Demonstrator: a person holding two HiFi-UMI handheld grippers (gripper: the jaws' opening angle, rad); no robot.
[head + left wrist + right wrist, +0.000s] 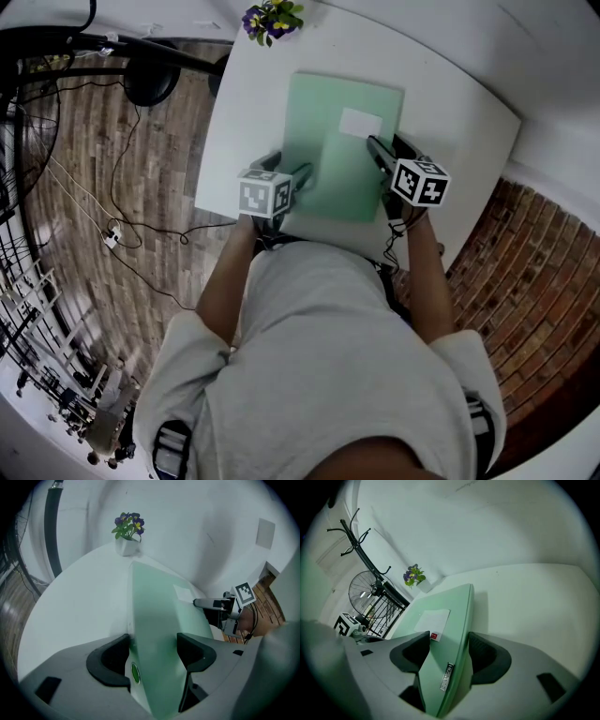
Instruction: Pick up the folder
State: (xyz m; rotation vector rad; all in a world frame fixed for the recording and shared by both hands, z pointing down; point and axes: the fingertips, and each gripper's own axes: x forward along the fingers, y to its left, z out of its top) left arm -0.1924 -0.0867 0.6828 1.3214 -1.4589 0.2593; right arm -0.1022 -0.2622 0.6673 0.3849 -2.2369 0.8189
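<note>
A pale green folder (342,155) with a white label (360,123) lies on the white table (248,112), its near edge close to the table's front edge. My left gripper (292,171) stands at the folder's near left corner and my right gripper (386,148) at its right side. In the left gripper view the folder's spine (154,620) runs between the jaws of the left gripper (153,641), which are spread wide and close to its faces. The right gripper (449,641) likewise straddles the folder's edge (440,620), jaws wide. I see no squeeze on either side.
A small pot of purple flowers (272,19) stands at the table's far edge. Left of the table are a dark stand, a fan (370,592) and cables (122,216) on the wooden floor. Brick paving (534,281) lies to the right. The person's torso fills the foreground.
</note>
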